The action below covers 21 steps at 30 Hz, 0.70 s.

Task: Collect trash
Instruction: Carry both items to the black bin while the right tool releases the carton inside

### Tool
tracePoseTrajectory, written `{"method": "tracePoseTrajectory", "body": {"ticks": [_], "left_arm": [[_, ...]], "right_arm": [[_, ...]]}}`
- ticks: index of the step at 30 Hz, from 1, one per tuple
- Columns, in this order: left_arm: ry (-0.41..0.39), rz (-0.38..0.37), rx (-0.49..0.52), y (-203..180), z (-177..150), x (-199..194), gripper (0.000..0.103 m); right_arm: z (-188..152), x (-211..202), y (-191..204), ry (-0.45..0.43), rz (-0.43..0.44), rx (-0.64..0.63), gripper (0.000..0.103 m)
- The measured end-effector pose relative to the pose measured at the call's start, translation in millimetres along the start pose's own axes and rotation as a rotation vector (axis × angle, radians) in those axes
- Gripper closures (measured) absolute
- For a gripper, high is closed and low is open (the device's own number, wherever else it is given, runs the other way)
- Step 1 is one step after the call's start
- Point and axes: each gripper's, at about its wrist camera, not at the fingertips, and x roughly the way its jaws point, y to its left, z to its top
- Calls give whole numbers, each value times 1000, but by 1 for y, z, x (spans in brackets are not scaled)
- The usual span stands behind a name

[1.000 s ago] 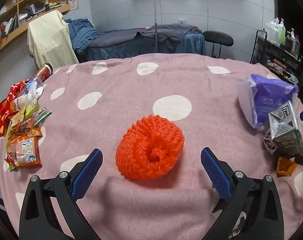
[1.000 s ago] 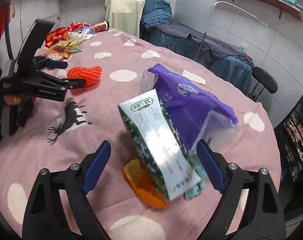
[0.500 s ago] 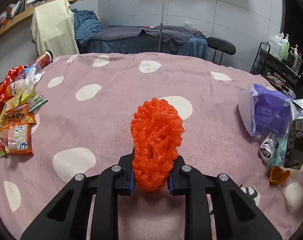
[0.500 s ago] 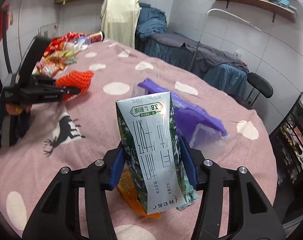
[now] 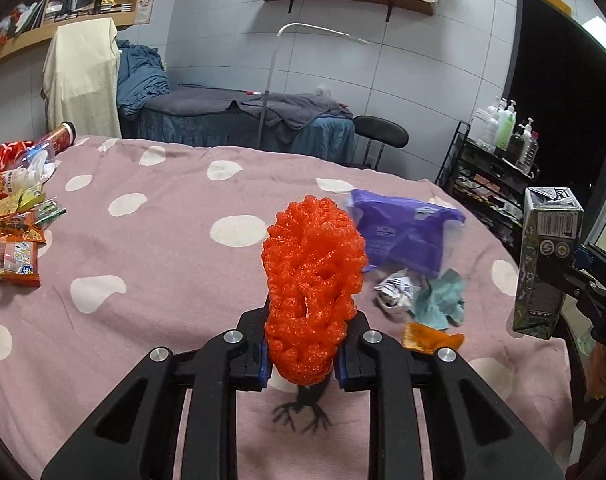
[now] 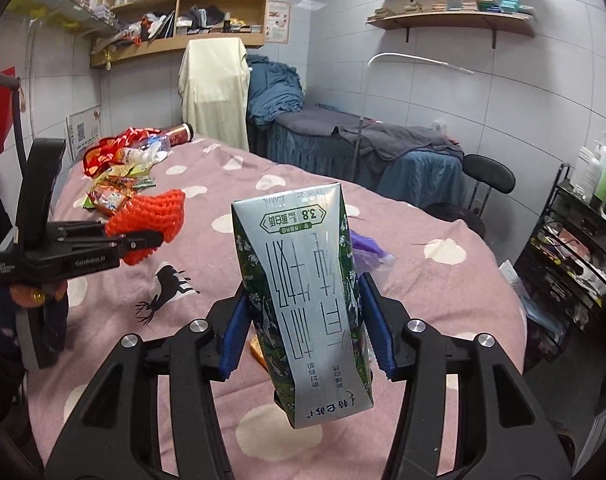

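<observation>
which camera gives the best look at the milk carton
The right wrist view: the milk carton fills the centre, printed face readable, clamped between the right gripper pads. The left wrist view shows it only small at the right edge, side on.

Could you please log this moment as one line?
left tongs: shut on orange mesh | right tongs: shut on milk carton | both held above table

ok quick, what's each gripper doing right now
left gripper: shut on the orange foam net, held off the table.
right gripper: shut on the milk carton, lifted off the table.
</observation>
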Motion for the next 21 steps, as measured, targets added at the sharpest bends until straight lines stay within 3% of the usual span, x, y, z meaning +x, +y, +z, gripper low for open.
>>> {"method": "tracePoseTrajectory", "body": {"ticks": [12, 21], "left_arm": [[-2, -184, 60, -80, -21, -17, 80], [13, -279, 95, -127, -35, -22, 80]], "right_arm": [[-43, -69, -33, -21, -84, 137, 51], [-89, -109, -73, -7, -180, 266, 51]]}}
